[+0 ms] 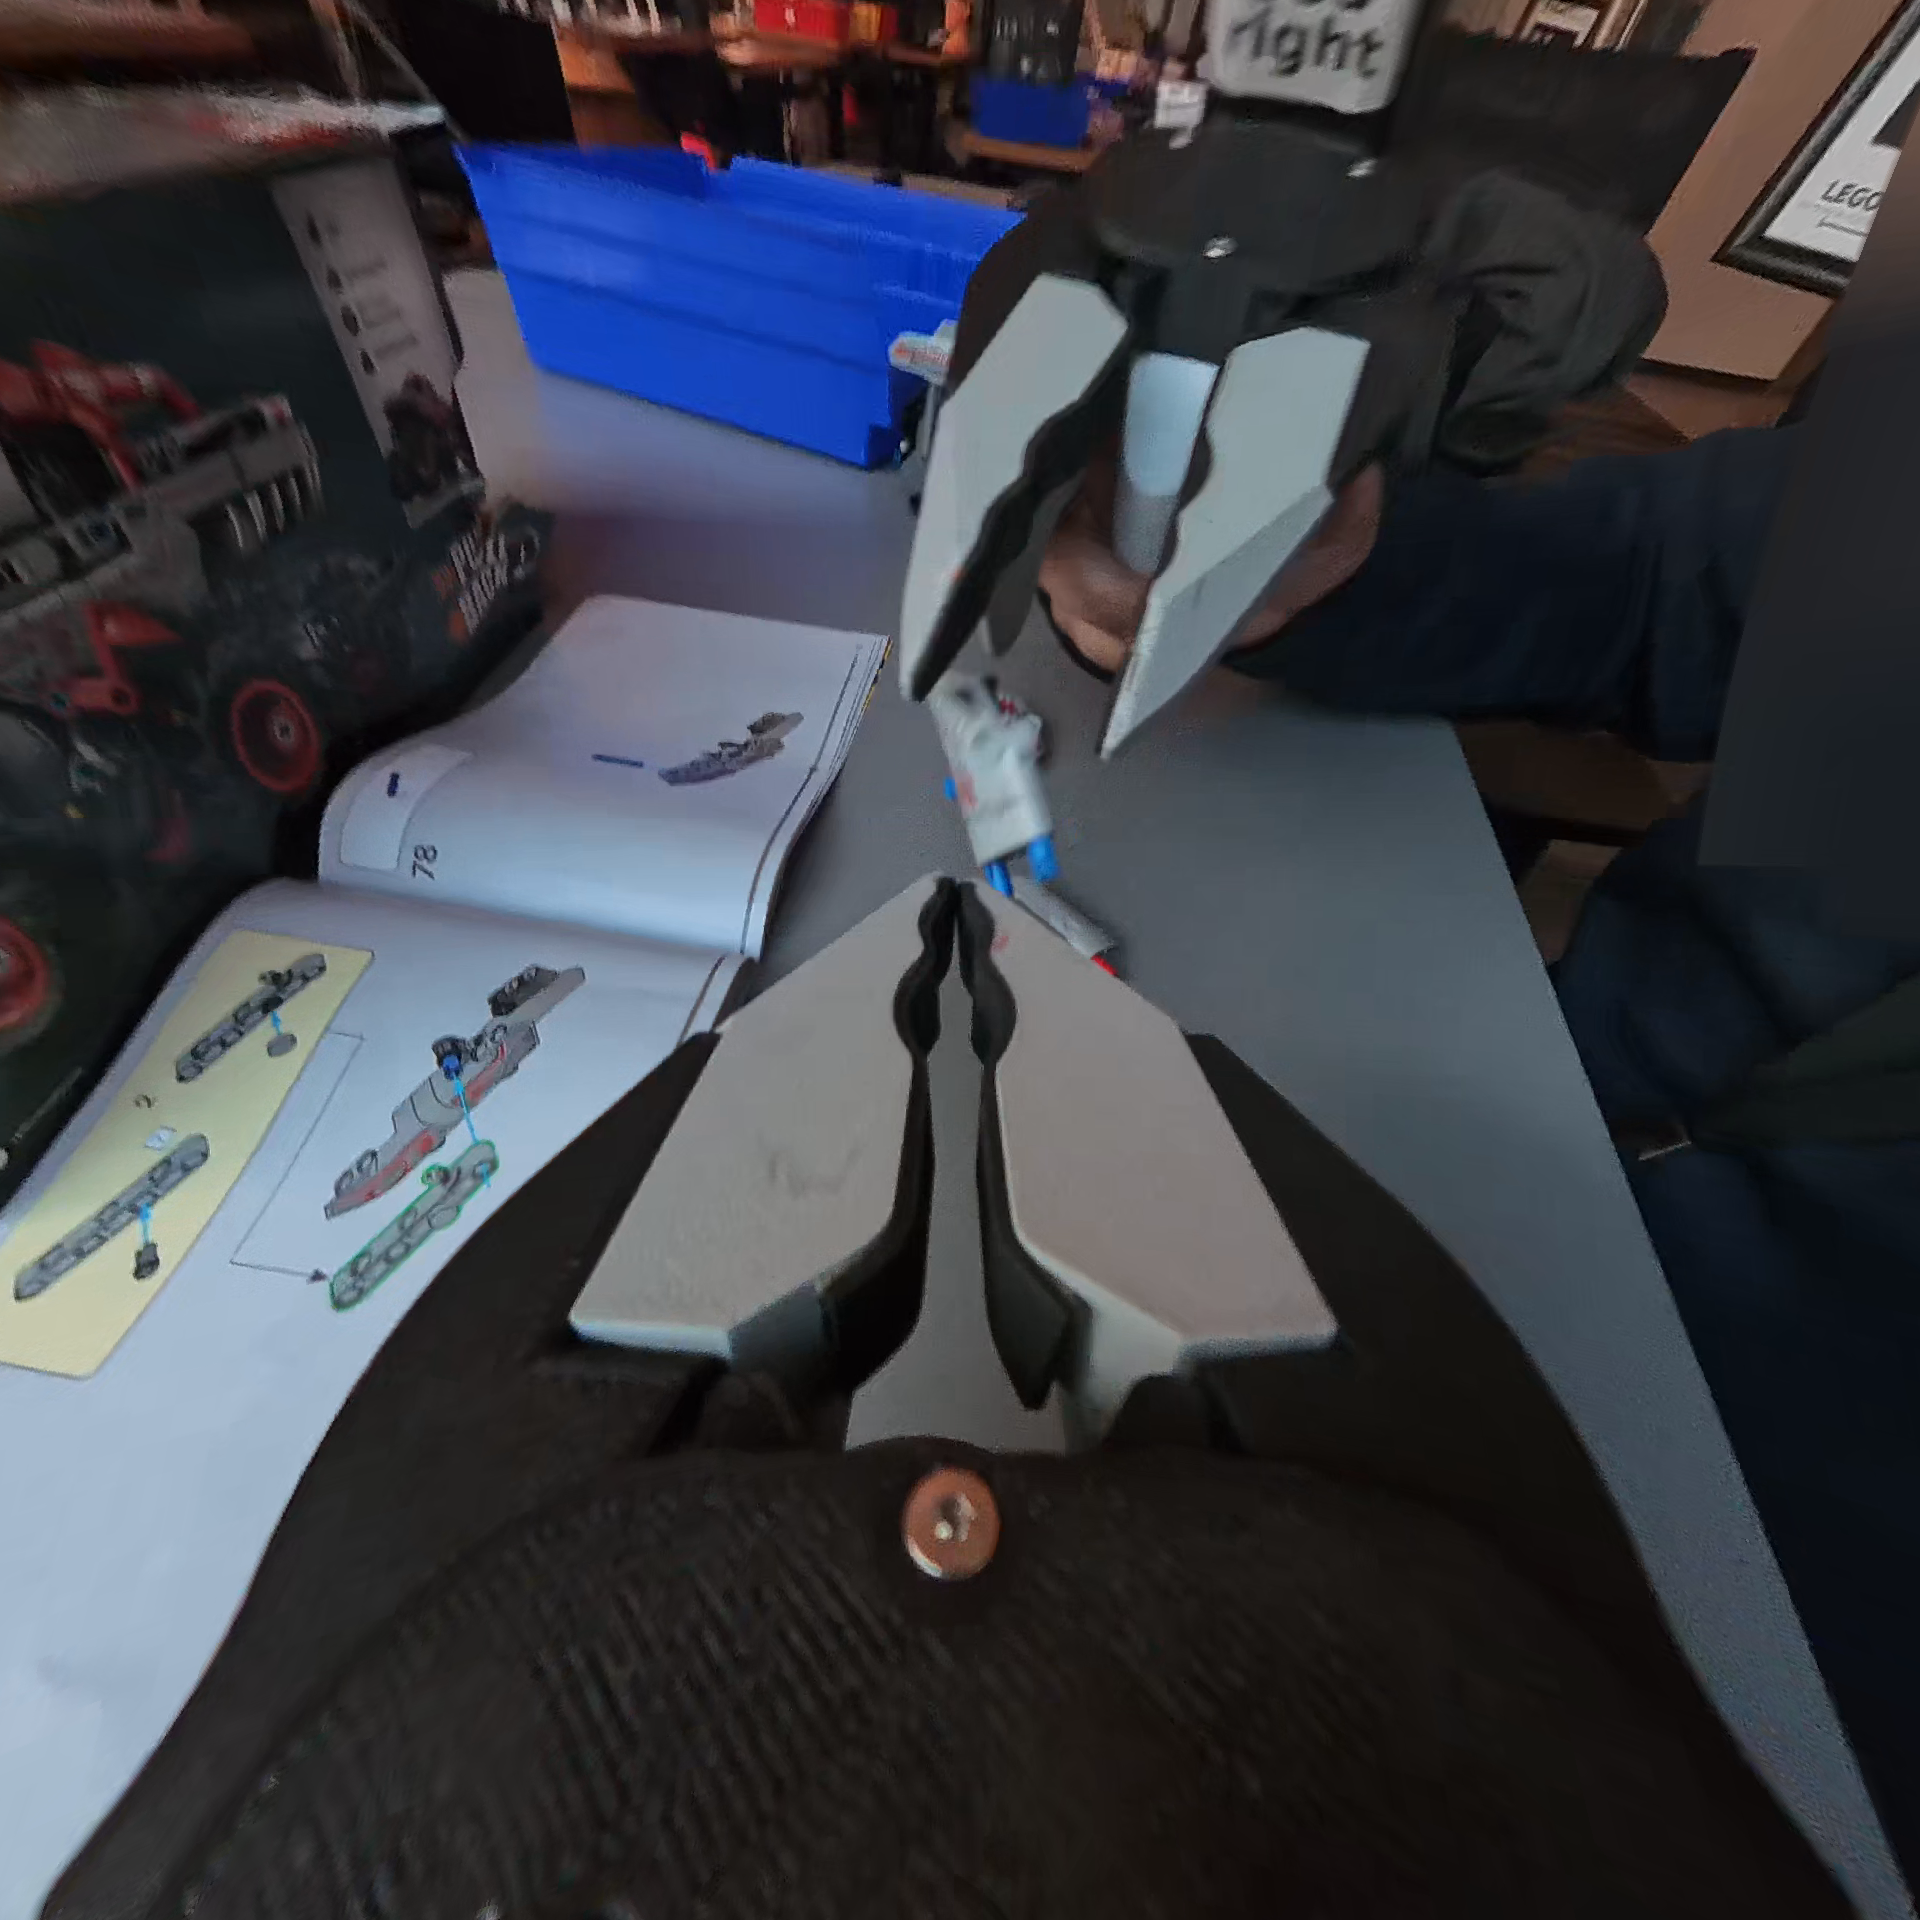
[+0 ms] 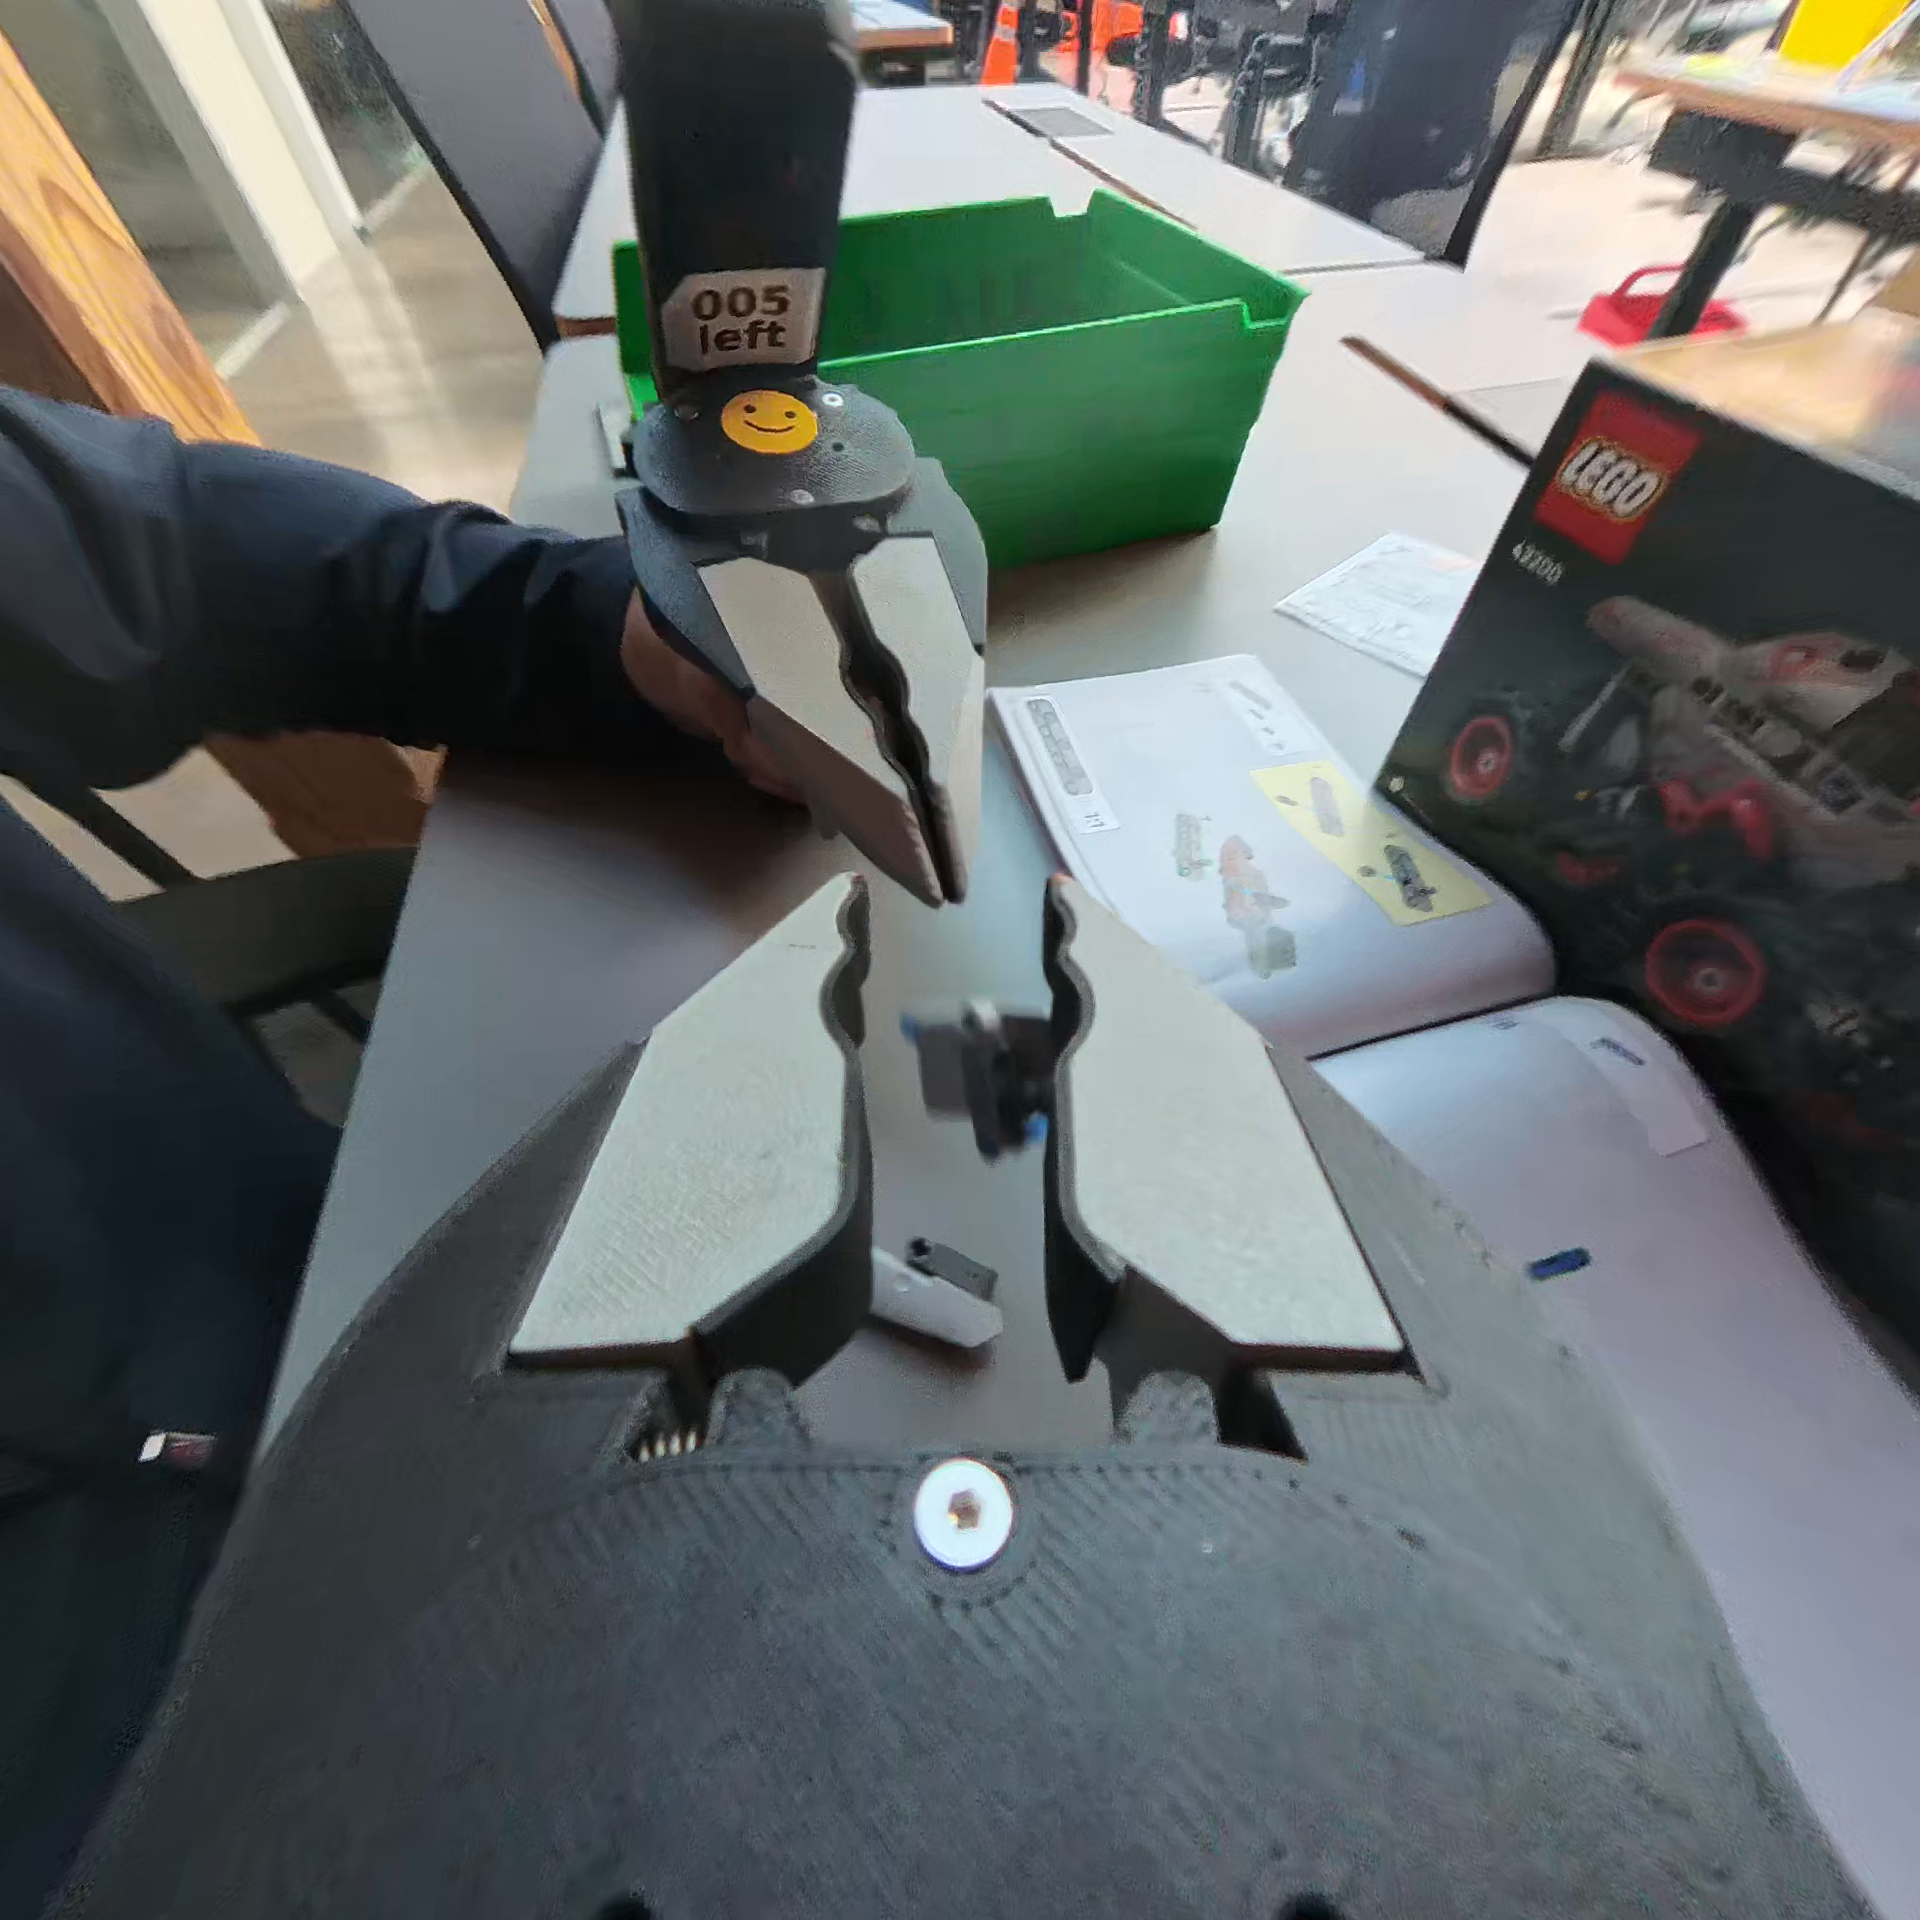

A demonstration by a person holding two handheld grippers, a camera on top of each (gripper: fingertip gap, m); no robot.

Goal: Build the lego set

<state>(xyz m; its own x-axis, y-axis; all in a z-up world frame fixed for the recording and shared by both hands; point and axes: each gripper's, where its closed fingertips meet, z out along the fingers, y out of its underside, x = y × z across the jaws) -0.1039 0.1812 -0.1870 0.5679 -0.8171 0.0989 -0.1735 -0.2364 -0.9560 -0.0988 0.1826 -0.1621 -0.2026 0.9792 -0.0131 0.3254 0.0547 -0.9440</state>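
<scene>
A small white-and-grey lego assembly point(image 1: 997, 779) with blue pins is on the grey table point(image 1: 1299, 935), just past my left gripper point(image 1: 956, 891), which is shut with nothing visible between its tips. My right gripper point(image 2: 956, 883) is open. The assembly point(image 2: 977, 1070) appears blurred between its fingers, not gripped. In the left wrist view the right gripper point(image 1: 1013, 717) hangs tips-down over the assembly. In the right wrist view the left gripper point(image 2: 940, 888) points down near my right fingertips. A second small white-and-black piece point(image 2: 935, 1299) lies on the table closer to the right gripper's base.
An open instruction booklet point(image 1: 582, 790) lies left of the pieces, and the lego box point(image 1: 208, 468) stands beyond it. A blue bin point(image 1: 727, 291) stands at one end of the table and a green bin point(image 2: 1039, 416) at the other. A small blue pin point(image 2: 1558, 1262) lies on the booklet point(image 2: 1247, 831). The tips of both grippers are at nearly the same place.
</scene>
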